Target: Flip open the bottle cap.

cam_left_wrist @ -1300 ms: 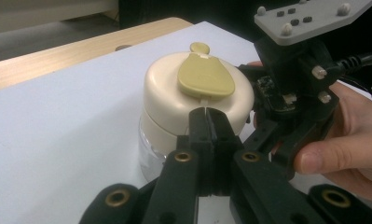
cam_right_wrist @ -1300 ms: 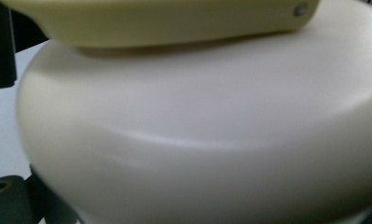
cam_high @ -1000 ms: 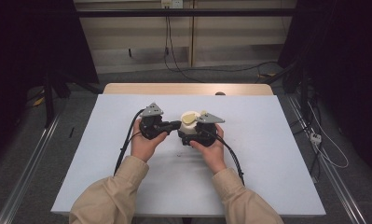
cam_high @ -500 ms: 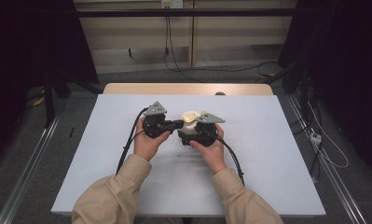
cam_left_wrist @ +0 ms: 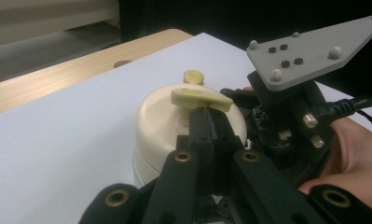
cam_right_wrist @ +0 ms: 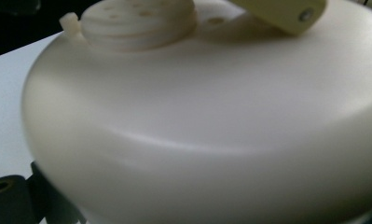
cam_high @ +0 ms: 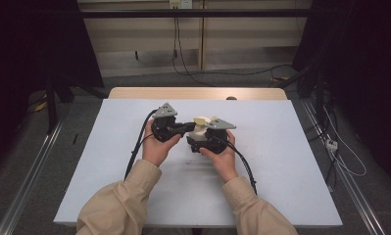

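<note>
We see little changed: left gripper (cam_left_wrist: 207, 122) stays closed against the crank (cam_left_wrist: 201, 98); right gripper (cam_high: 203, 145) steadies the cream housing (cam_right_wrist: 211, 130), grip unclear.

This looks like a lab or recording room set up for tests, not a home. A plain table (cam_high: 281, 161) with a pale blue-white top stands alone in the middle, a strip of bare wood (cam_high: 193, 93) showing along its far edge. Dark curtains (cam_high: 359, 73) hang at both sides and shut the space in. Loose cables (cam_high: 242, 73) run over the grey floor beyond the far edge, up to a socket (cam_high: 179, 4) on the pale wall panels. A power strip (cam_high: 331, 144) lies on the floor off the right edge, and metal rails (cam_high: 31, 171) run along the floor off the left edge.
</note>
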Demonstrator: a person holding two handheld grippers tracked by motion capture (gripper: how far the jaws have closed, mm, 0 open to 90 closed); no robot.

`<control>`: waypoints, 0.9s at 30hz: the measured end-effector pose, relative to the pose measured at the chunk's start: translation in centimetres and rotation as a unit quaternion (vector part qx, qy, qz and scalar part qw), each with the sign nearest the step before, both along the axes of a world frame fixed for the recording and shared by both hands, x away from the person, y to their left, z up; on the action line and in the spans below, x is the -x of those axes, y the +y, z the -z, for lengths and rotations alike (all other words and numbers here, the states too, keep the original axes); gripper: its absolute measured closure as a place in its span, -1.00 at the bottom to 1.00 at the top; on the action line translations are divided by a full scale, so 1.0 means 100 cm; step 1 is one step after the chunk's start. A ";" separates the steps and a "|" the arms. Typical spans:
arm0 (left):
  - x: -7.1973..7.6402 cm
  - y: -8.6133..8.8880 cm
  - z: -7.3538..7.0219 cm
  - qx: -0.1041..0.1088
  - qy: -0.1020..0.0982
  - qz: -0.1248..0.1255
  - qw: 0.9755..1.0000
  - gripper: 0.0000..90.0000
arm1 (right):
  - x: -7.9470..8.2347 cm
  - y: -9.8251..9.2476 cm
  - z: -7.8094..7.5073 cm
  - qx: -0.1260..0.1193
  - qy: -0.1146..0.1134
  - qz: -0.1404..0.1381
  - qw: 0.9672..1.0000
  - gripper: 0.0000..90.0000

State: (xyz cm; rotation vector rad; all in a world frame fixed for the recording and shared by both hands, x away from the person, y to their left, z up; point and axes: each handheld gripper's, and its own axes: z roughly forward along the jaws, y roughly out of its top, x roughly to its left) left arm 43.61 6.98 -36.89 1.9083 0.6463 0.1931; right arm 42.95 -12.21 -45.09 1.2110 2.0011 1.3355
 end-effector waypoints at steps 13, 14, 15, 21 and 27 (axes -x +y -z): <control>-0.001 -0.006 -0.005 -0.002 -0.004 0.003 1.000 1.00 | 0.000 0.000 0.000 0.003 0.000 0.000 1.000 -0.90; -0.001 -0.007 -0.004 -0.002 -0.003 0.003 1.000 1.00 | 0.000 0.000 0.000 0.003 -0.001 0.000 1.000 -0.90; -0.001 -0.008 -0.004 0.000 -0.004 0.003 1.000 1.00 | 0.000 0.000 0.000 0.002 0.000 0.000 1.000 -0.90; -0.001 -0.008 -0.005 -0.004 -0.006 0.004 1.000 1.00 | 0.000 0.000 0.000 0.003 -0.001 0.000 1.000 -0.90; -0.003 -0.006 -0.005 -0.004 -0.005 -0.001 1.000 1.00 | 0.000 0.000 0.000 0.003 -0.001 0.000 1.000 -0.90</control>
